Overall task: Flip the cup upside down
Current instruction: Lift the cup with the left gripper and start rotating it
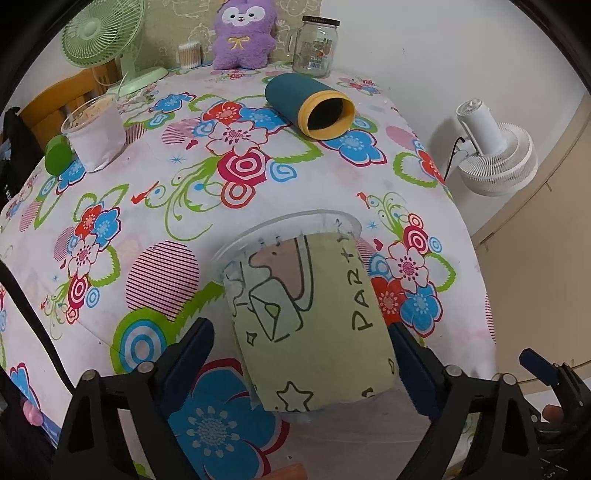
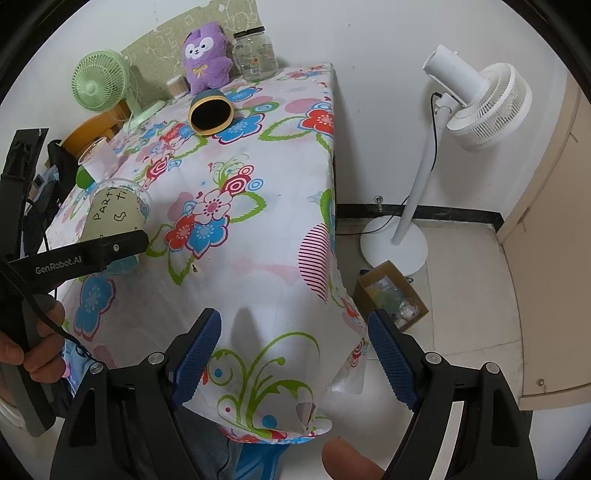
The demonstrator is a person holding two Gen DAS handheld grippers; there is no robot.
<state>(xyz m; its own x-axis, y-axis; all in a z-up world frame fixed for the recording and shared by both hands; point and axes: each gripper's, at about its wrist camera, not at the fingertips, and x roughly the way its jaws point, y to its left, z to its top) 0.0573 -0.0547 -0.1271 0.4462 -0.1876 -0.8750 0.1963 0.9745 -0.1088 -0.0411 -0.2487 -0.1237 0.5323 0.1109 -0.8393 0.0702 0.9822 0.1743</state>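
Note:
A clear plastic cup with a pale green "PARTY" sleeve is tilted, its rim pointing away from me and its base toward the camera, above the flowered tablecloth. My left gripper straddles the cup's lower body: the right pad touches it, the left pad stands slightly off. In the right wrist view the same cup shows at the left with the left gripper's finger across it. My right gripper is open and empty over the table's near corner.
A teal cup with a yellow rim lies on its side at the back. A white-sleeved cup and a green object stand at left. A glass jar, purple plush and green fan stand behind. A white floor fan and cardboard box stand right of the table.

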